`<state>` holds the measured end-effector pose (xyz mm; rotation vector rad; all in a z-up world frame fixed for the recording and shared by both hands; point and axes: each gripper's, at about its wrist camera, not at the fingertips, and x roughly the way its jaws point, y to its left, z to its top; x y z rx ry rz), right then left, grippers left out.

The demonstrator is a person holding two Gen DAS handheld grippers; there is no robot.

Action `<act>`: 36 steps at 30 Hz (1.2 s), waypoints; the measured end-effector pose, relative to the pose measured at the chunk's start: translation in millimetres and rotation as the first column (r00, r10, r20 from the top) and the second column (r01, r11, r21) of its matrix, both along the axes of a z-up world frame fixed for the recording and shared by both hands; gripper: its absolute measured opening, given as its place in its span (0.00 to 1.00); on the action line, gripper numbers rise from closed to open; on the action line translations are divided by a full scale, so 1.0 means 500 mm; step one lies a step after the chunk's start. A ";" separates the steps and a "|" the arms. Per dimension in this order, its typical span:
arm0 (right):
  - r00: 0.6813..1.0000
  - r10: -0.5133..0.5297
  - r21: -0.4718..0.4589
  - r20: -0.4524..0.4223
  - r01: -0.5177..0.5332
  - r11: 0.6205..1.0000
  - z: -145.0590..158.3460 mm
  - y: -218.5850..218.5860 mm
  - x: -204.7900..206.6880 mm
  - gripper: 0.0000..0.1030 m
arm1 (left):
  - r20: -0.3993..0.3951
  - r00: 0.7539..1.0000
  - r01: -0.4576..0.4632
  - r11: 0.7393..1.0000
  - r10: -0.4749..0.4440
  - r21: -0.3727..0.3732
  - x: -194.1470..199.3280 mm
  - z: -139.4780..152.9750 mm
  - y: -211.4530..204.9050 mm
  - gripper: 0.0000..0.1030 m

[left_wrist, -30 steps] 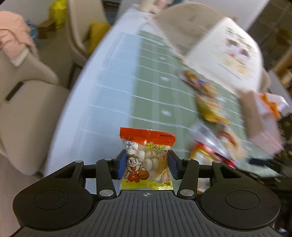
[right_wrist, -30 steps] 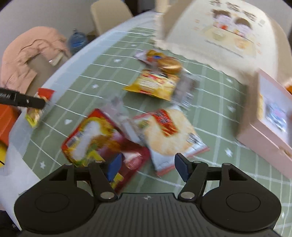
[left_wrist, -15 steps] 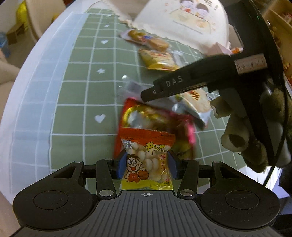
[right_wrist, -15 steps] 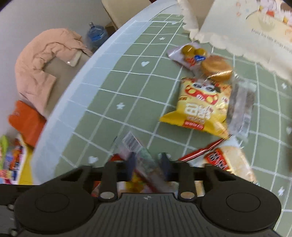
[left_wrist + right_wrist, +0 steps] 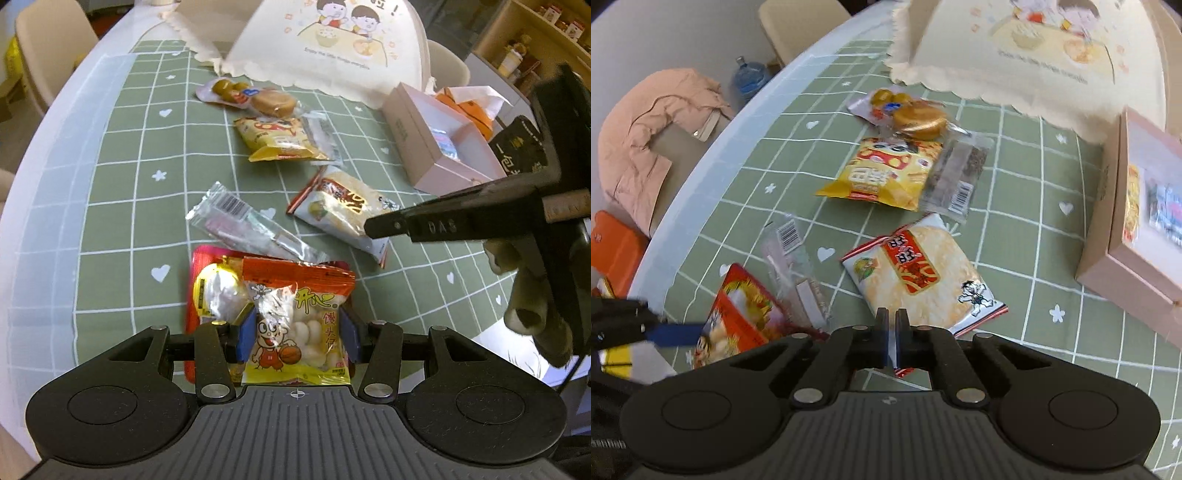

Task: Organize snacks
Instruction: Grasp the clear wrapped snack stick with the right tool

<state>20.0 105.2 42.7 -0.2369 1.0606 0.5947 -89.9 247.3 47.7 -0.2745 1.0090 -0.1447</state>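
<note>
My left claw is matte black, ribbed at its base, with round discs, silver screws and blue pads. My right claw matches; its finger reads "DAS".

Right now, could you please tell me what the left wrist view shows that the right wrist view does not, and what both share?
Only the left wrist view shows the orange tissue box and a shelf.

Only the right wrist view shows the pink jacket on a chair and a water bottle.

Both show the rice cracker pack, the yellow snack bag, the pink box and the green checked tablecloth.
</note>
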 end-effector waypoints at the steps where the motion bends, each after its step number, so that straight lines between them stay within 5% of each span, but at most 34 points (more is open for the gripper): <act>1: 1.000 0.018 -0.014 0.017 -0.018 1.000 -0.001 0.010 -0.007 0.05 | 0.003 1.000 -0.012 1.000 0.012 0.004 -0.002 0.000 0.007 0.51; 11: 0.982 0.184 -0.072 -0.032 -0.186 0.980 -0.036 0.159 -0.073 0.12 | -0.044 0.982 -0.184 0.983 0.184 0.001 -0.003 -0.040 0.146 0.51; 13: 0.978 0.211 -0.118 -0.005 -0.210 0.971 -0.034 0.184 -0.089 0.20 | -0.049 0.980 -0.192 0.981 0.192 -0.003 -0.002 -0.048 0.169 0.51; 15: 0.974 0.220 -0.172 0.062 -0.207 0.963 -0.029 0.204 -0.102 0.42 | -0.052 0.980 -0.195 0.981 0.194 -0.020 0.001 -0.058 0.187 0.51; 18: 0.973 0.175 -0.187 0.149 -0.147 0.971 -0.019 0.211 -0.103 0.59 | -0.045 0.982 -0.183 0.982 0.181 -0.044 0.004 -0.060 0.199 0.51; 30: 0.997 0.009 -0.083 0.073 -0.003 0.997 -0.063 0.216 -0.040 0.60 | -0.050 0.991 -0.128 0.990 0.126 -0.050 0.006 -0.060 0.208 0.51; 31: 0.998 -0.004 -0.073 0.068 0.009 0.997 -0.062 0.214 -0.037 0.58 | -0.051 0.991 -0.125 0.991 0.123 -0.046 0.007 -0.060 0.206 0.51; 33: 0.997 0.002 -0.079 0.071 0.004 0.997 -0.060 0.218 -0.035 0.37 | -0.053 0.992 -0.118 0.992 0.116 -0.039 0.010 -0.060 0.205 0.51; 36: 0.997 0.030 -0.078 0.074 -0.024 0.997 -0.049 0.218 -0.045 0.35 | -0.060 0.993 -0.103 0.994 0.101 -0.030 0.012 -0.058 0.204 0.51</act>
